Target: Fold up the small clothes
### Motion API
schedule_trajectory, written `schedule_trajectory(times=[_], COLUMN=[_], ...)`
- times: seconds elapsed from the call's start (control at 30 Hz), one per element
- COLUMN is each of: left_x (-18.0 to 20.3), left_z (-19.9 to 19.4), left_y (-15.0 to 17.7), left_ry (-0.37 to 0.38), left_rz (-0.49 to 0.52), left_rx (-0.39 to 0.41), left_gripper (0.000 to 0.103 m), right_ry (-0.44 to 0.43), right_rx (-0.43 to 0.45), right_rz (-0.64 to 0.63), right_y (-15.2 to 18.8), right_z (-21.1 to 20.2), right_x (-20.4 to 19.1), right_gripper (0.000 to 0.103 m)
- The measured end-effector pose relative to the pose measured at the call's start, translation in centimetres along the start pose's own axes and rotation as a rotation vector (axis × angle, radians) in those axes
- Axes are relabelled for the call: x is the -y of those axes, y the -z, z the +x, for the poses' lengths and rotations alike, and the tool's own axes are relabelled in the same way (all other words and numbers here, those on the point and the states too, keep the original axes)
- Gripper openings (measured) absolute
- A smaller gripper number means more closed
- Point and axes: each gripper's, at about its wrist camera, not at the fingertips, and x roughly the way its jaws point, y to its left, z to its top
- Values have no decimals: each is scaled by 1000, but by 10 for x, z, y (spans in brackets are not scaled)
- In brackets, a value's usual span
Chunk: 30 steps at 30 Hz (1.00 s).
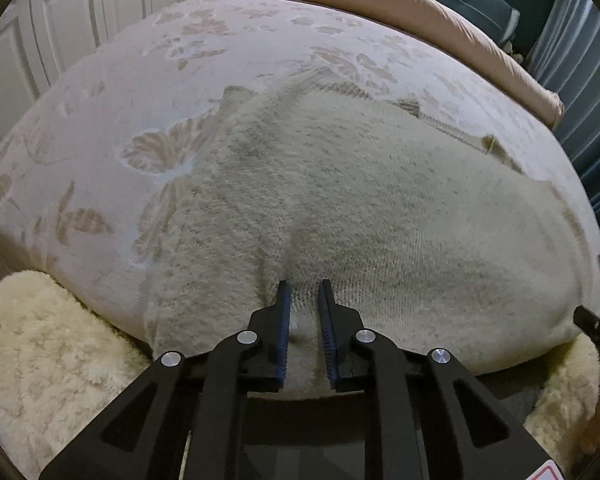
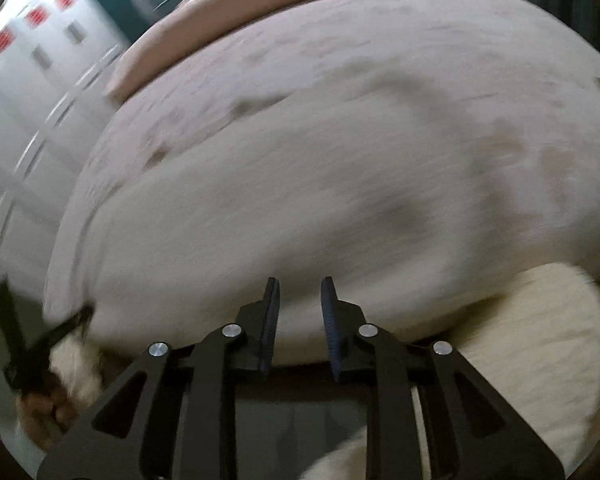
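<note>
A cream knitted garment (image 1: 340,208) lies spread flat on the bed, its near hem hanging over the front edge. My left gripper (image 1: 304,286) sits at that near hem with its jaws a little apart and the knit between the blue pads (image 1: 285,320); I cannot tell if it pinches the cloth. The right wrist view is motion-blurred. There the same garment (image 2: 284,208) fills the middle, and my right gripper (image 2: 299,282) is open and empty just in front of its near edge. The right gripper's tip (image 1: 596,326) shows at the far right of the left wrist view.
The bed has a pale flowered cover (image 1: 100,168) and a pink folded duvet (image 1: 440,12) at the back. A fluffy cream rug (image 1: 56,360) lies on the floor below the bed edge. White wardrobe doors (image 1: 32,40) stand at the left, blue curtains (image 1: 580,80) at the right.
</note>
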Motion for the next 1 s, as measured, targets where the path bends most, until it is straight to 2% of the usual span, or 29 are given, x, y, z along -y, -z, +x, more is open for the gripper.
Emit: schedule_trajectory(times=[0.07,0.13,0.17,0.27,0.33,0.37,0.43,0.53,0.63,0.8,0.87,0.93,1.0], left_x=[-2,-4,-4,-5,-6,-5,-4,-5,-7,-8,-9,-10,-11], left_z=[0,-1,-2,-1,-1,0,0,1,-1,1,1,2,0], left_y=[0,2,2,2,2,2,4,5,6,7,7,7,7], left_ry=[2,9,11,23,24,24,19,22,43,58,55,58,68], left_rz=[-4,-10,-11,-16,-21,-24,-19,-14,-24,-46,-37,-37,-50], left_rx=[4,4,3,5,8,9,12,16,25,39,40,40,40], left_gripper=[17,17,17,17,17,17,17,17,18,18,18,18,18], right_ry=[37,116,102,9,-19,-23,-4,70,86,27,26,41,56], right_rx=[-69,-137,-122,-88,-47,-40,-65,-173,-132,-35,-65,-148,-113], right_rz=[-76,-91,-76,-53,-88,-113,-149,-191,-247,-193,-181,-186,-248], right_y=[14,22,20,13,9,9,13,34,37,13,9,20,31], right_z=[26,42,37,20,12,13,28,65,48,28,44,74,67], right_x=[-20,-25,-29,-42,-59,-65,-71,-70,-84,-95,-91,-88,-94], right_gripper=[23,22,25,25,26,29,33,33,35,38,38,38,42])
